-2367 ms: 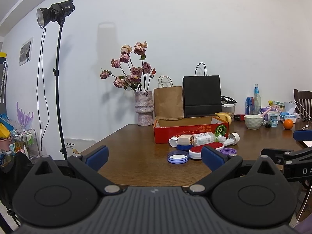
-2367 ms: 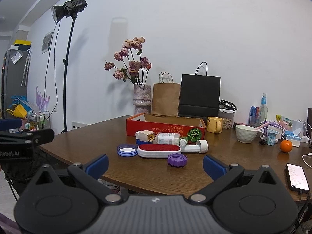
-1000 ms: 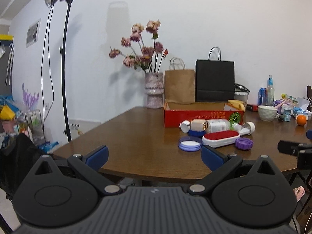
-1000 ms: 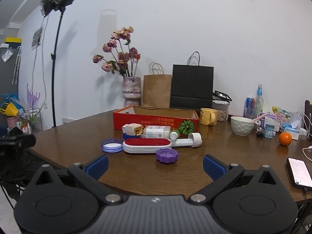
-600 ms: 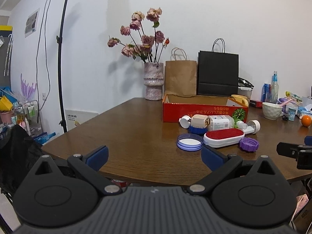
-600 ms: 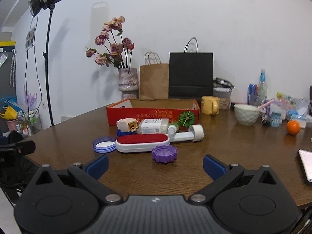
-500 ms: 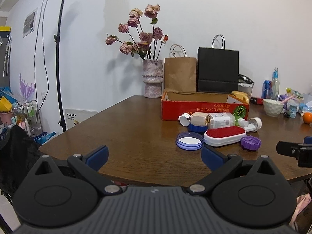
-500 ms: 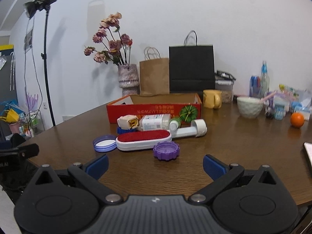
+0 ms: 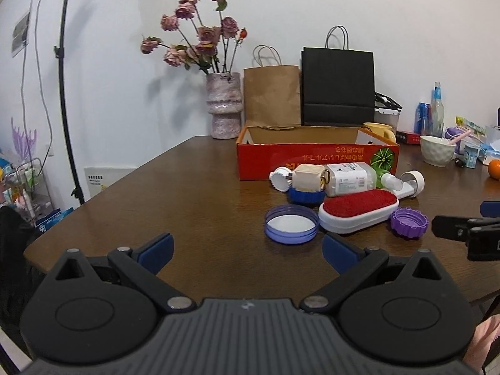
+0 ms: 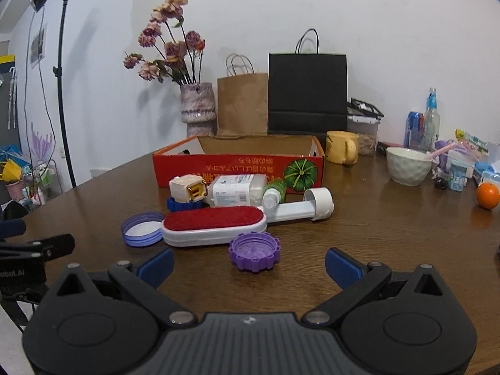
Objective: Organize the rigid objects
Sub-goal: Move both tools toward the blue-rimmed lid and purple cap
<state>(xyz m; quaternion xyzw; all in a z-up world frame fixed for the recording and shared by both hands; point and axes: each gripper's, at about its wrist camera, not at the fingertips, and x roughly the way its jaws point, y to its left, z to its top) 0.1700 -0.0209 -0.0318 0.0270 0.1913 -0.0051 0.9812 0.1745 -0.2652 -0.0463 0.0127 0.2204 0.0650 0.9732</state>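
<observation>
A red cardboard box [image 9: 315, 157] [image 10: 237, 165] stands open on the brown table [image 9: 187, 206]. In front of it lie a red-topped lint brush [image 9: 357, 211] [image 10: 215, 223], a purple cap [image 9: 407, 222] [image 10: 253, 251], a blue-rimmed lid [image 9: 291, 223] [image 10: 140, 228], a clear bottle [image 9: 350, 178] [image 10: 237, 190], a white charger plug [image 9: 307, 178] [image 10: 189, 190] on a dark blue cap [image 9: 305, 195], and a white tube [image 10: 307, 207]. My left gripper [image 9: 247, 251] is open and empty, short of the lid. My right gripper [image 10: 250, 265] is open and empty, just before the purple cap.
A vase of dried flowers [image 9: 223, 109], a brown paper bag [image 9: 271, 95] and a black bag [image 9: 337, 86] stand behind the box. A yellow mug [image 10: 342, 147], white bowl [image 10: 407, 165], bottles [image 10: 431, 125] and an orange [image 10: 487, 195] sit at the right. A light stand [image 9: 67, 93] stands left.
Both grippers have moved forward toward the table and the pile of objects, which now looks larger and closer. Both stay open. No object has moved.
</observation>
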